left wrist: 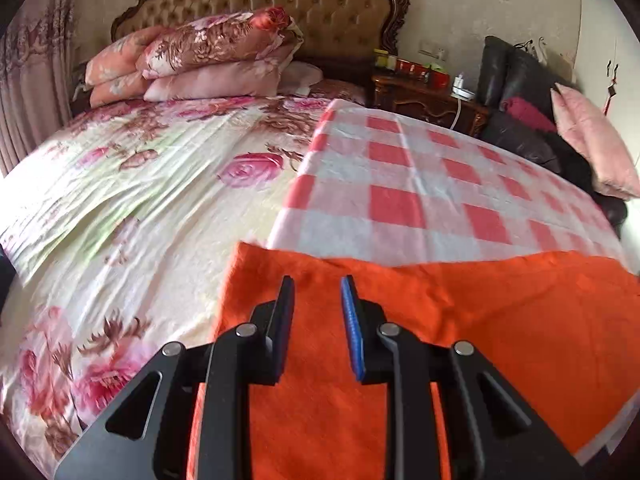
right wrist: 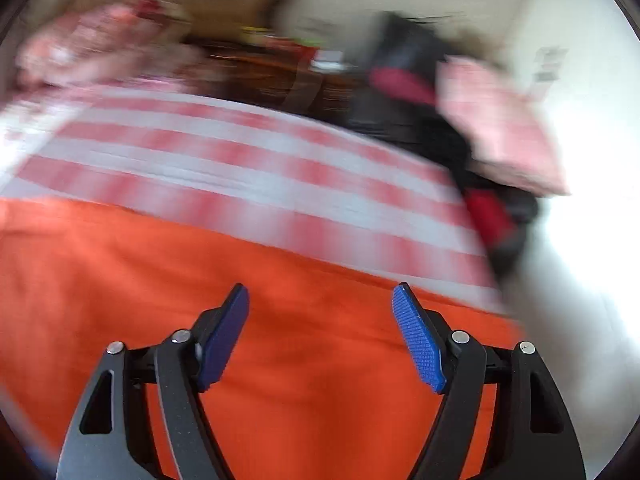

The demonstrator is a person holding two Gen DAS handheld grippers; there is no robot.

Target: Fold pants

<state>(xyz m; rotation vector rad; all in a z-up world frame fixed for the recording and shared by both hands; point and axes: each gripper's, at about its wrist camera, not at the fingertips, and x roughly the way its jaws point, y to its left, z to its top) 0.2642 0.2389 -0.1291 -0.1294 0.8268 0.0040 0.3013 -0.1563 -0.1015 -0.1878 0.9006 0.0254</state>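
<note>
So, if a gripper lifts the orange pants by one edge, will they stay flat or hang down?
The orange pants would probably droop: they lie soft and flat, following the checked blanket. The cloth looks thin, so likely light. Its matte weave seems unlikely to slip.

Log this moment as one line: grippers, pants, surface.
left gripper: open, narrow gap, empty | right gripper: open, wide, empty | orange pants: flat on checkered blanket | right view: blurred
</note>
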